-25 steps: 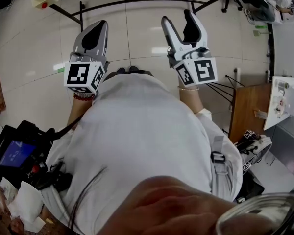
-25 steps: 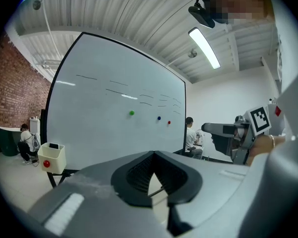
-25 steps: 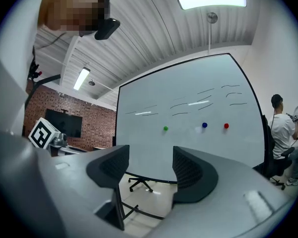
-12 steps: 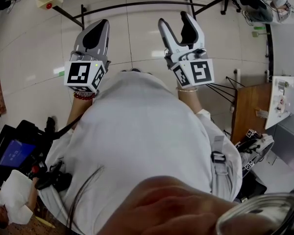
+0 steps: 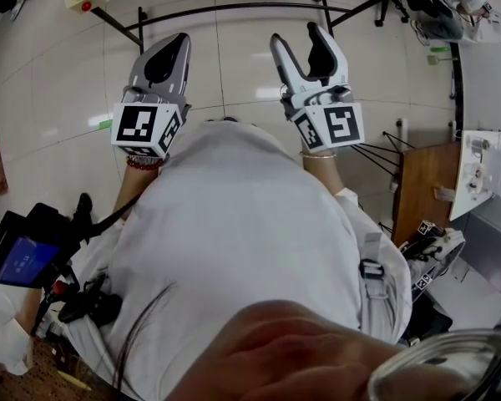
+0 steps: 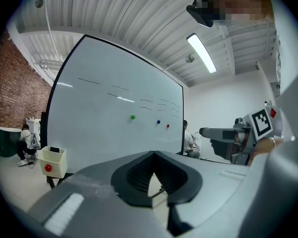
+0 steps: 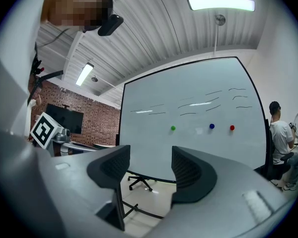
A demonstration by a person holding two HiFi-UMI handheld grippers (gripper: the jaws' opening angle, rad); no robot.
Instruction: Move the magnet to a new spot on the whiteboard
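Observation:
A large whiteboard (image 6: 104,133) stands well ahead of me, with faint pen lines near its top. Three small round magnets sit on it in a row: green (image 6: 132,117), blue (image 6: 158,122) and red (image 6: 168,126). The right gripper view shows the same green magnet (image 7: 173,128), blue magnet (image 7: 211,126) and red magnet (image 7: 232,128). My left gripper (image 5: 167,50) is shut and holds nothing, its pads meeting. My right gripper (image 5: 303,44) is open and empty. Both are held up in front of my chest, far from the board.
A cream box with a red button (image 6: 52,158) hangs at the board's lower left corner. The board's black stand feet (image 5: 234,5) cross the tiled floor. A wooden cabinet (image 5: 422,182) is to my right. A seated person (image 7: 280,143) and an office chair (image 7: 136,182) are near the board.
Both grippers have drifted slightly, so the board and magnets sit a little further right in the right gripper view. Neither gripper has opened or shut.

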